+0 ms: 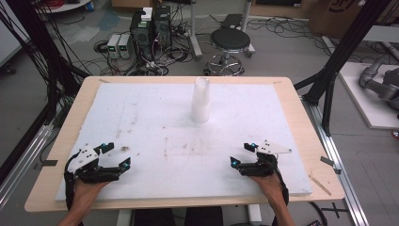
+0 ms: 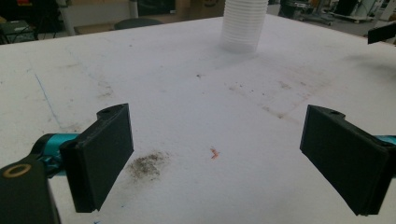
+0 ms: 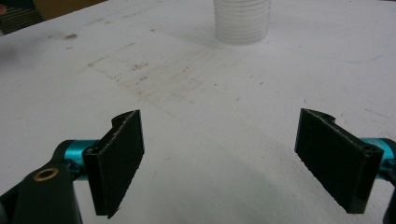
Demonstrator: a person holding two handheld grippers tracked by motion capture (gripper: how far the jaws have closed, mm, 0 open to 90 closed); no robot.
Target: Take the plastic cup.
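Well ahead of both sets of jaws, the stack of cups (image 1: 201, 101) stands upright on the surface (image 1: 141, 122). It's probably light, thin, crushable plastic, so pinch gently near the rim. Your left gripper (image 1: 117, 157) and right gripper (image 1: 241, 154) both sit wide open, empty.

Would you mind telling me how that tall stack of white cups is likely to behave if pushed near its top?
The stack of cups stands tall on a narrow base, so it would probably tip. Its thin, translucent walls suggest it is light and easily crushed.
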